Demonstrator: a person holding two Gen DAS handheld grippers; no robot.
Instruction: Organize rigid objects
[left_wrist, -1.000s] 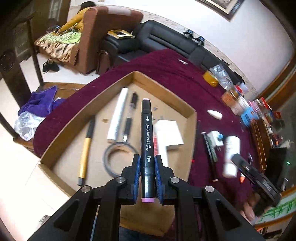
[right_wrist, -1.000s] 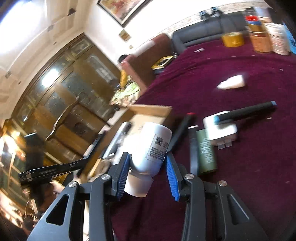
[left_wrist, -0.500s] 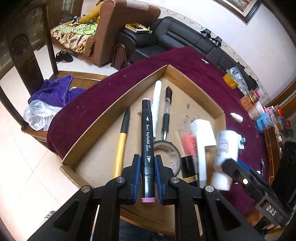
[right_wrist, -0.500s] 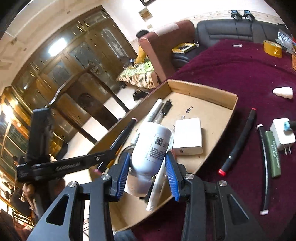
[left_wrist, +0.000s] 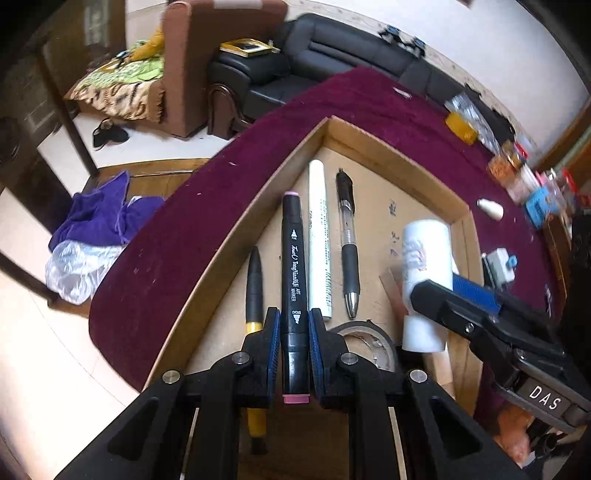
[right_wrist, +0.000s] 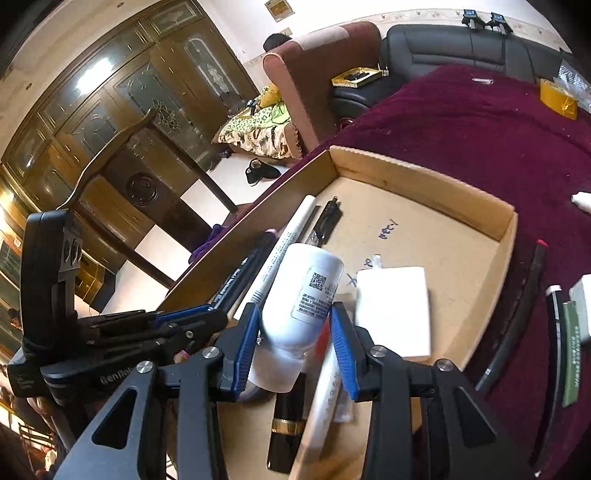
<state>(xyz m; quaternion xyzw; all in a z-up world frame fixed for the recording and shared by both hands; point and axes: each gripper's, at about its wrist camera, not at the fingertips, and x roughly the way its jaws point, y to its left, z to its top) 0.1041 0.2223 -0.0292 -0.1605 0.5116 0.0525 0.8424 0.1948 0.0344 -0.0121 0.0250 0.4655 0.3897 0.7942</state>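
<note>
My left gripper is shut on a black art marker with pink end caps, held over the left side of the shallow cardboard tray. My right gripper is shut on a white bottle with a printed label, hanging above the tray near its middle; the same bottle shows at the right of the left wrist view. In the tray lie a white tube, a black pen, a yellow-and-black tool, a tape roll and a white charger block.
The tray sits on a maroon tablecloth. Right of it lie black pens, a green stick and a white plug. Jars and a yellow tape roll stand at the far edge. A wooden chair and sofas lie beyond.
Both grippers have come in over the tray. The right one carried the white bottle from the cloth to above the tray's middle; the left one sank lower with the marker toward the tray's left side.
</note>
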